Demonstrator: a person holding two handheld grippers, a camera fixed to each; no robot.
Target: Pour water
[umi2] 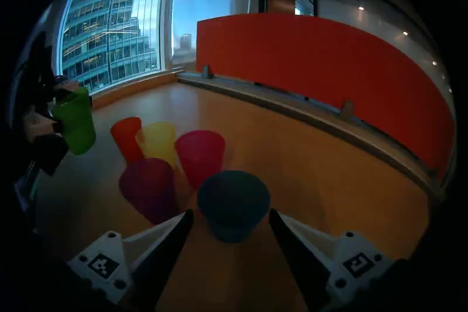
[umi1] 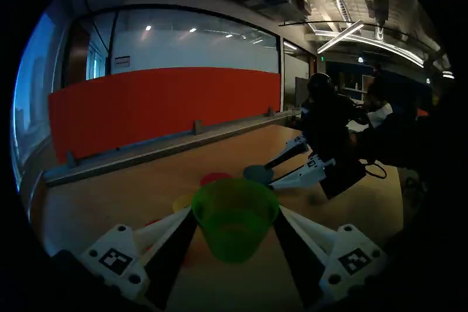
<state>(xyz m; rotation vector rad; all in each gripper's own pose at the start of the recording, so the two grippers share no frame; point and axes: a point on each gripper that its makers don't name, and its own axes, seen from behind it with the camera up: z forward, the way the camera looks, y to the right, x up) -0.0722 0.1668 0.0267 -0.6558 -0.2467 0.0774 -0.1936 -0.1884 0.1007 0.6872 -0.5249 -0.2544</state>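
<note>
Green cup [umi1: 235, 227] gripped in my left gripper [umi1: 235, 211], blue cup [umi2: 234, 201] between the fingers of my right gripper [umi2: 231, 211].

My left gripper's fingers are narrowed onto the green cup and press both its sides. In the right gripper view that cup shows far off to the left. My right gripper's fingers stand close on either side of the blue cup, but I cannot tell whether they press it. Just beyond it and to its left, a purple cup [umi2: 149, 189], pink cup [umi2: 200, 157], yellow cup [umi2: 158, 142] and orange cup [umi2: 127, 138] cluster on the wooden table [umi2: 327, 183].
</note>
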